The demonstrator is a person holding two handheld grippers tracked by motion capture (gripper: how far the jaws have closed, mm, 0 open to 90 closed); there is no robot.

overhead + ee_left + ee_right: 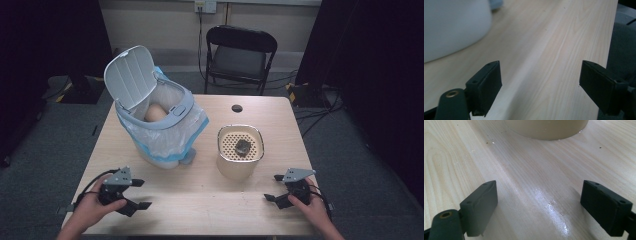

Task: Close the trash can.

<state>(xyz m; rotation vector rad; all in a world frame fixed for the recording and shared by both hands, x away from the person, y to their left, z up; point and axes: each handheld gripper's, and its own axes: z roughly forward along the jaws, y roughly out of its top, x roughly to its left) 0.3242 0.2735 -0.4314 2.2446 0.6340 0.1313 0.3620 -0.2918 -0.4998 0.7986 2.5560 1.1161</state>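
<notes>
Left gripper (pixel 141 194) empty, points right; strainer cup (pixel 240 151) upright.

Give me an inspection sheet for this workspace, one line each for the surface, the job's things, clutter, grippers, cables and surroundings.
Surface: light wooden table, round grommet hole near the far edge, a shiny wet-looking streak in the right gripper view.
Job's things: white trash bin with lid up and bag liner, a tan rounded thing inside; beige container with perforated insert holding a dark lump.
Clutter: small dark crumbs near the container.
Grippers: left gripper and right gripper both open, nothing between the jaws, low over the near edge.
Cables: one trails from each gripper; more on the floor at right.
Surroundings: black folding chair, wall socket, grey carpet.
</notes>
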